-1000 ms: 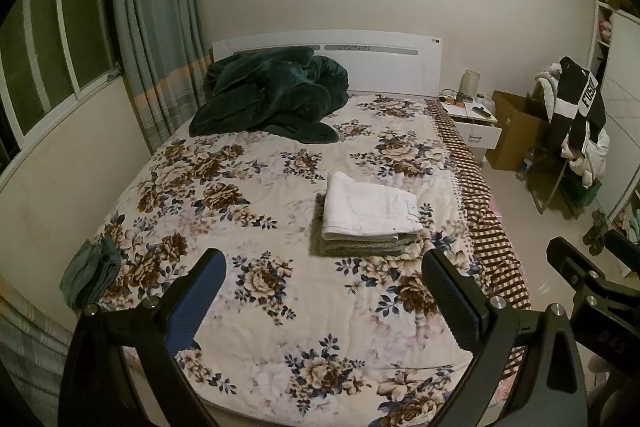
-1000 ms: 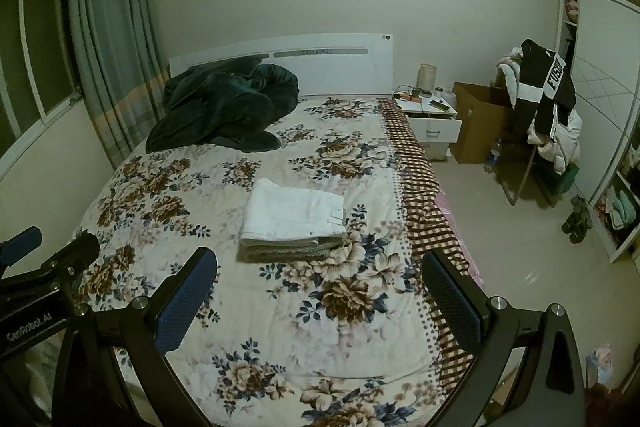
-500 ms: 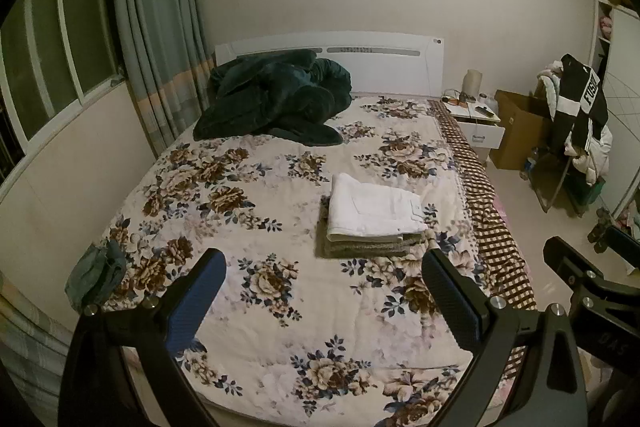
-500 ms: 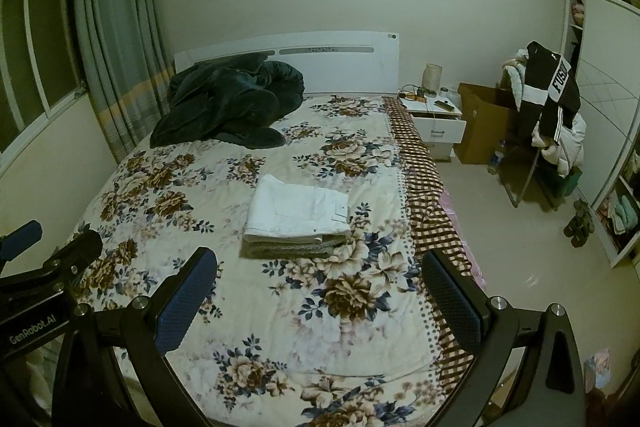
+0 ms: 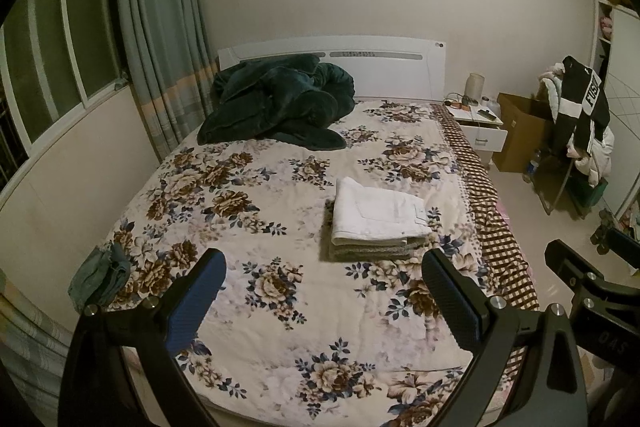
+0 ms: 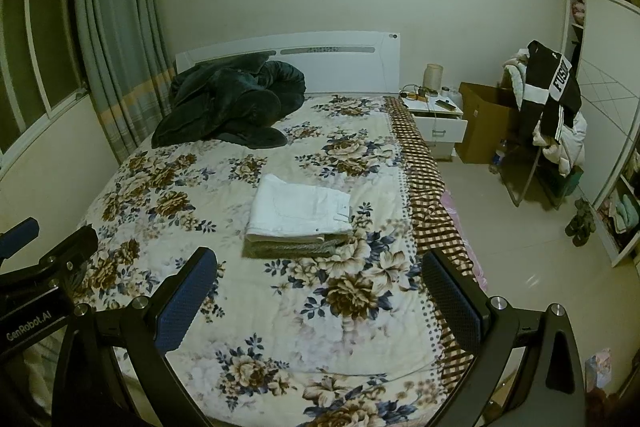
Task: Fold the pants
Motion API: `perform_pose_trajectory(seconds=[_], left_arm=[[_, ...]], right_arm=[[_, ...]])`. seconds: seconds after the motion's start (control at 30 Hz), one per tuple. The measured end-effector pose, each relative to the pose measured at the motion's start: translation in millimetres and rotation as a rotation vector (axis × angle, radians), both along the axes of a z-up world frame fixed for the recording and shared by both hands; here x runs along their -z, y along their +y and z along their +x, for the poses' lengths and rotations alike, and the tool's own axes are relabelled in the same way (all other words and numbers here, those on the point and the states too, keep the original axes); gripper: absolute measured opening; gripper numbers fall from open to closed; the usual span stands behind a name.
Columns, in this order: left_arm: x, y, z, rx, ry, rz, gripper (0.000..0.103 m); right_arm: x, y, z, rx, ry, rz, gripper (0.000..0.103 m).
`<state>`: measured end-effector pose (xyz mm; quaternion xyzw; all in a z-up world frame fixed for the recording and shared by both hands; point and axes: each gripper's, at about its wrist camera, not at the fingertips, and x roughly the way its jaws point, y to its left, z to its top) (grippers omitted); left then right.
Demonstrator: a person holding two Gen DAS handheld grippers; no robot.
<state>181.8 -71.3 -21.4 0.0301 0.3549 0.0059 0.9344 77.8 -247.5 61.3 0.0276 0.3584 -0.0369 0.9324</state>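
Note:
A stack of folded pants, white (image 5: 376, 217) on top of a grey pair (image 5: 368, 251), lies on the right half of the floral bed (image 5: 256, 211). It also shows in the right wrist view (image 6: 298, 213). A bunched teal garment (image 5: 100, 277) lies at the bed's left edge. My left gripper (image 5: 324, 291) is open and empty, held above the foot of the bed. My right gripper (image 6: 320, 287) is open and empty, beside it to the right.
A dark green blanket (image 5: 276, 103) is heaped by the white headboard (image 5: 376, 67). A nightstand (image 6: 436, 119), a cardboard box (image 6: 484, 123) and a chair piled with clothes (image 6: 552, 107) stand right of the bed. Curtains (image 5: 156, 27) and a window are on the left.
Both grippers have drawn back a little from the bed and tilted slightly; the bed and stack look a bit farther. Nothing was taken hold of or let go.

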Motion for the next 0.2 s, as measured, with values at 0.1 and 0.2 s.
perform_pose_trajectory(seconds=[0.1, 0.2], left_arm=[[-0.9, 0.3, -1.5, -0.006, -0.007, 0.003, 0.1], [-1.5, 0.4, -2.7, -0.007, -0.014, 0.005, 0.1]], right_arm=[[-0.5, 0.5, 0.0, -0.002, -0.001, -0.001, 0.103], [-0.2, 0.8, -0.1, 0.0, -0.001, 0.0, 0.103]])
